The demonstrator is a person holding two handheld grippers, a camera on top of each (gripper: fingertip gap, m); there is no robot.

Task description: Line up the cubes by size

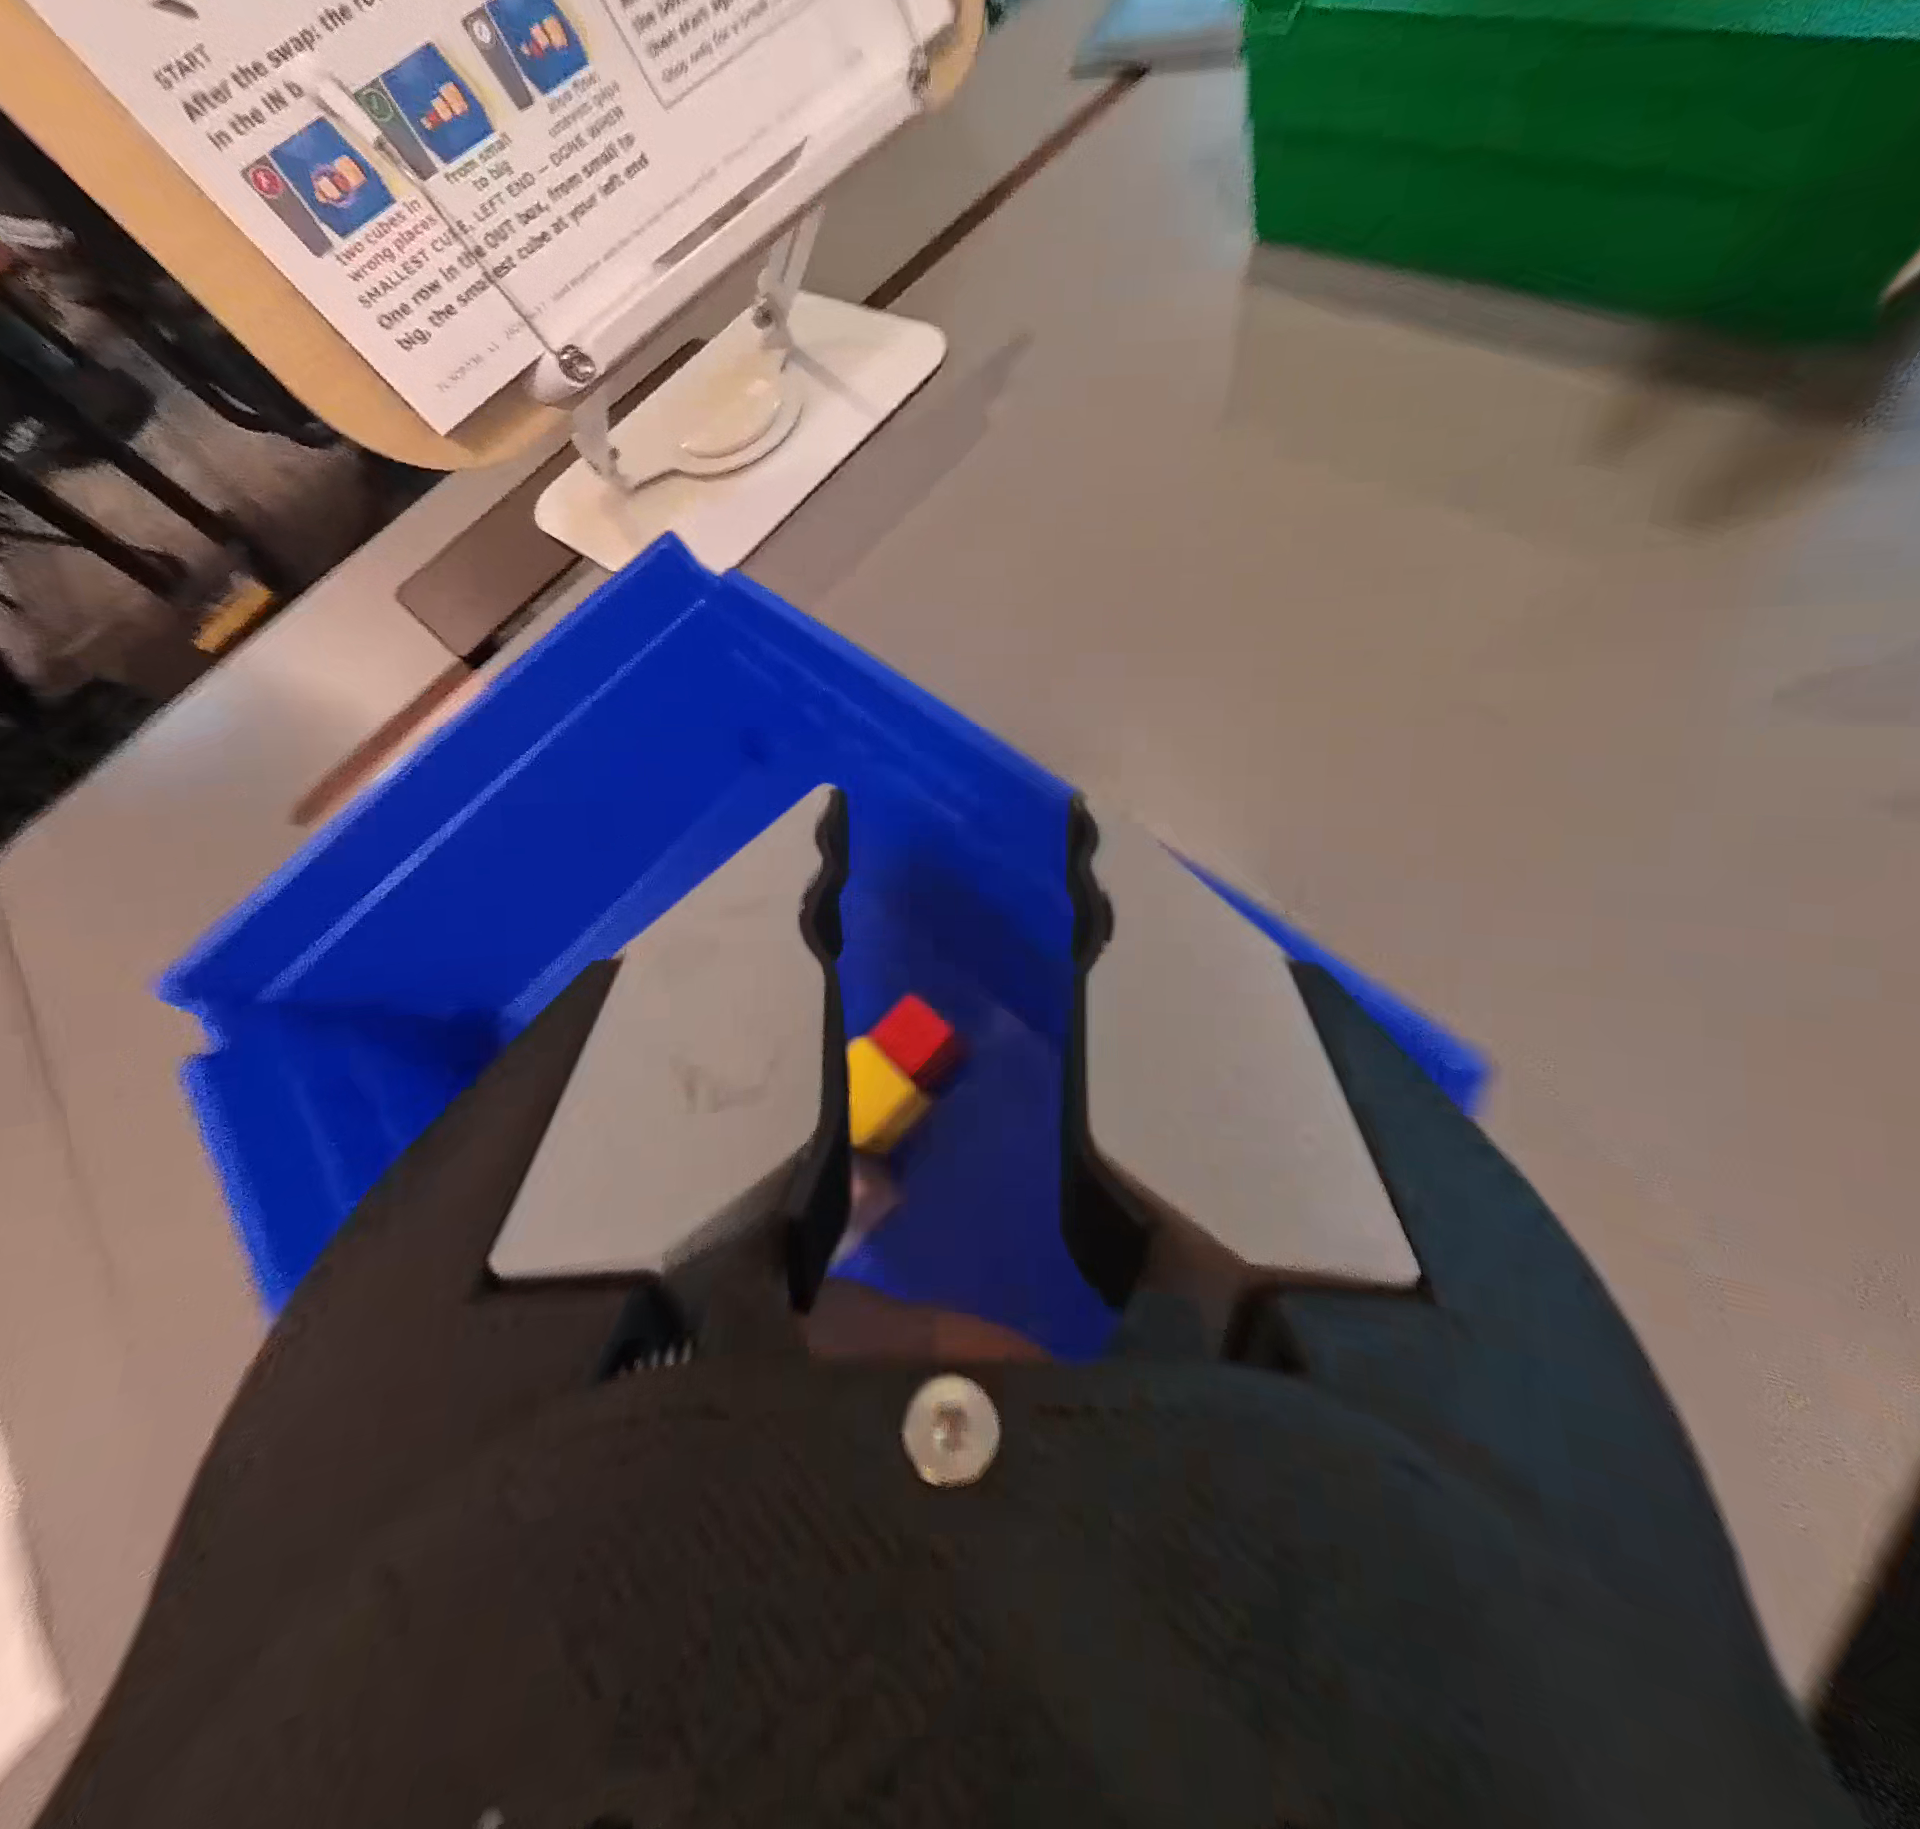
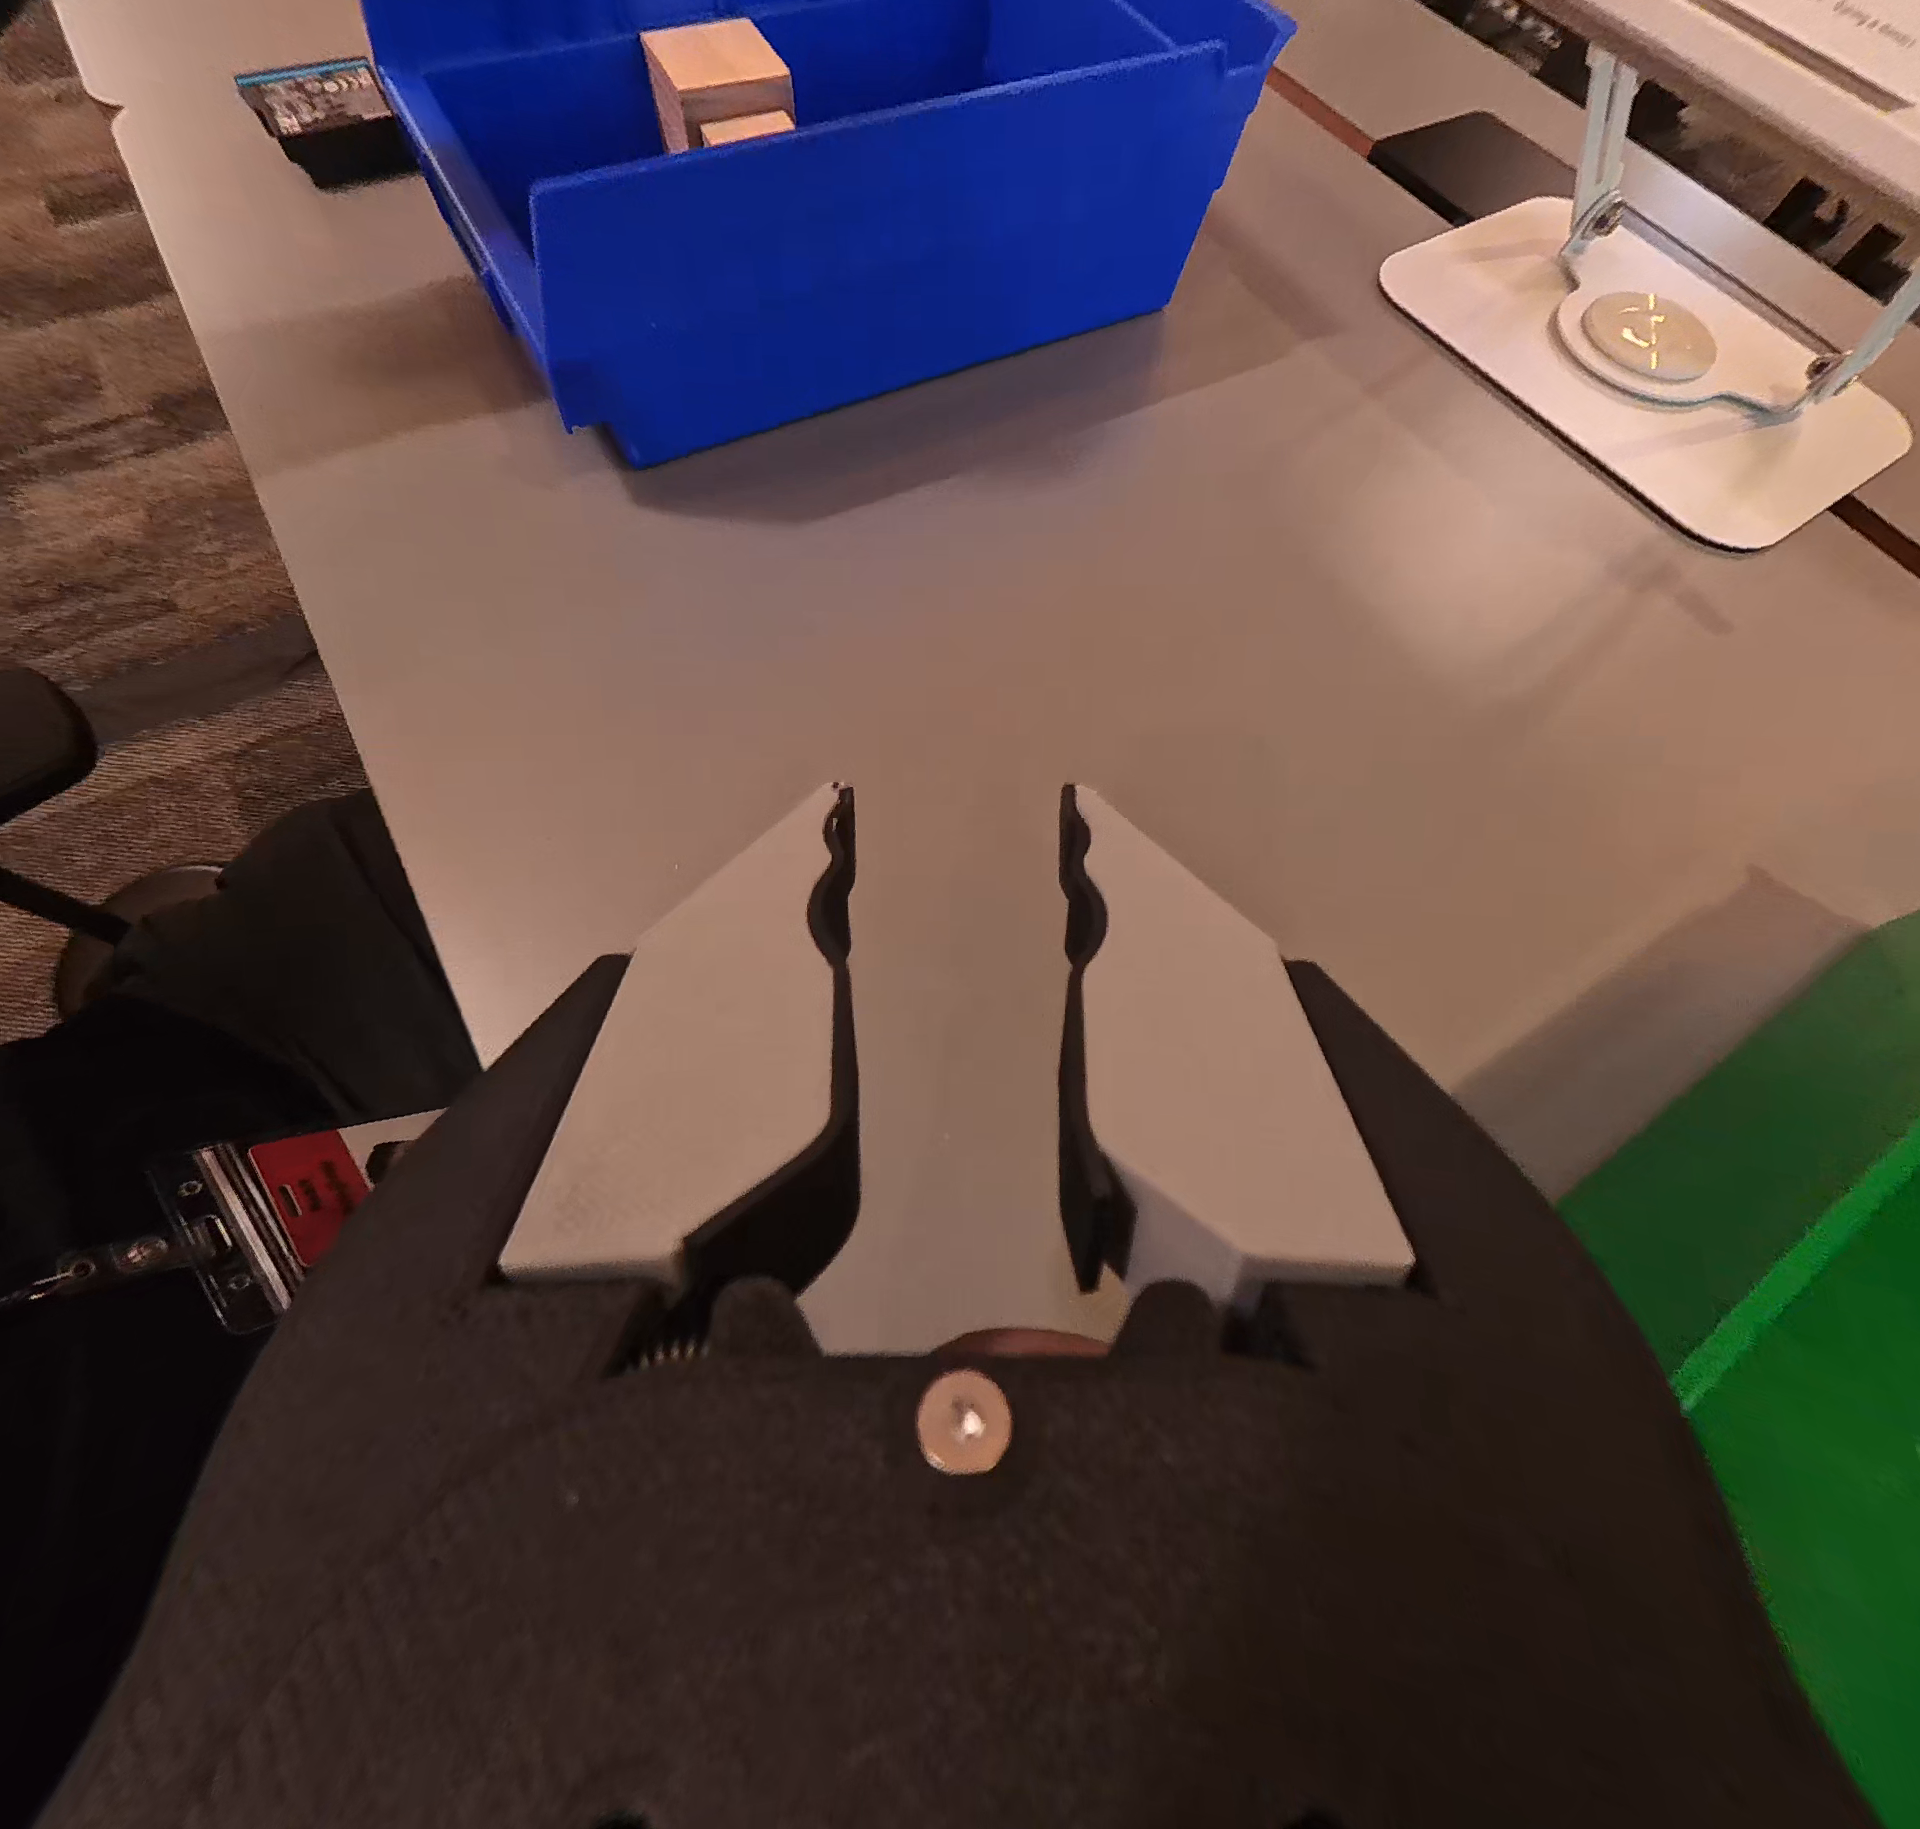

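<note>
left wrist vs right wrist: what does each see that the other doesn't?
Left wrist only: a red cube and a yellow cube touching on the bin floor, under the open left gripper.

Right wrist only: wooden cubes in a middle compartment, a small black device beside the bin, and the open right gripper over bare table.

Both: blue bin, green bin, white stand, grey table.

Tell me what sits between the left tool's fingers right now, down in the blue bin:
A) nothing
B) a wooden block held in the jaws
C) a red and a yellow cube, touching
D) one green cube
C: in the left wrist view the open left tool hovers over the blue bin, where a red cube touches a yellow cube.
</note>
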